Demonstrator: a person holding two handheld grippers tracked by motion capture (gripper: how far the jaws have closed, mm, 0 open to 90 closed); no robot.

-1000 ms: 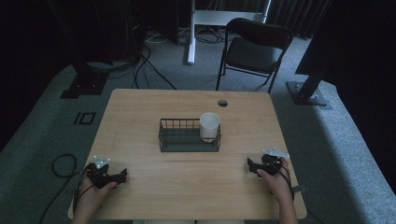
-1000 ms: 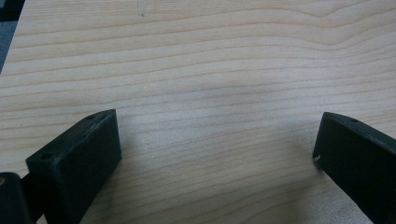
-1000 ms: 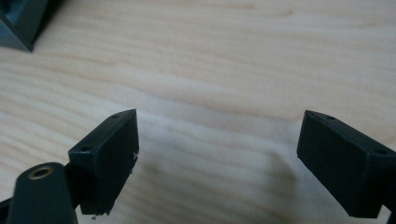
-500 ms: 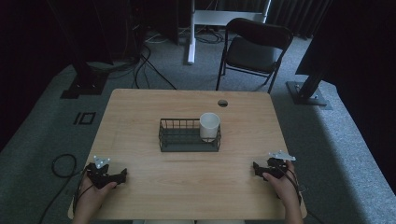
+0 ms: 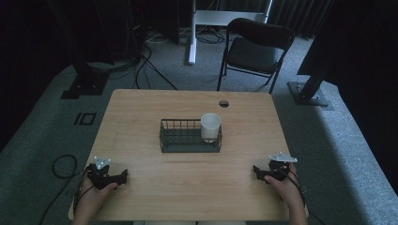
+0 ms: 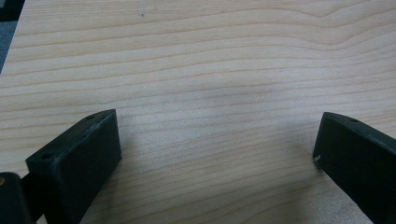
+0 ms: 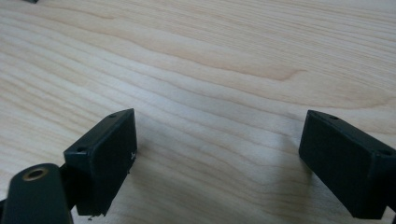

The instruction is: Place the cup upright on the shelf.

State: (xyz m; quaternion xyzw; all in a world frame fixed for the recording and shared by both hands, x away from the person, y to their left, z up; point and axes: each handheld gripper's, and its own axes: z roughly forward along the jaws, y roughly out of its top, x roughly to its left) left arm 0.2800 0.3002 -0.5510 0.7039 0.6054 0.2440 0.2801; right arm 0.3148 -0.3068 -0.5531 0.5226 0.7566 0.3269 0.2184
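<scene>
Tabletop (image 5: 141, 117): light wood-grain finish, smooth and matt, wavy grain lines clearly seen in both gripper views. Left gripper (image 6: 217, 154) jaws: black plastic, matt, faces slightly scuffed, small holes seen on the upper faces. Right gripper (image 7: 217, 149) jaws: same matt black plastic, a chipped edge noted low on one block. Basket (image 5: 187, 140): thin dark metal wire, open mesh, matt. Cup (image 5: 210, 126): white, smooth, low sheen; paper or plastic cannot be told. Floor (image 5: 47, 136): grey carpet, rough textile look.
</scene>
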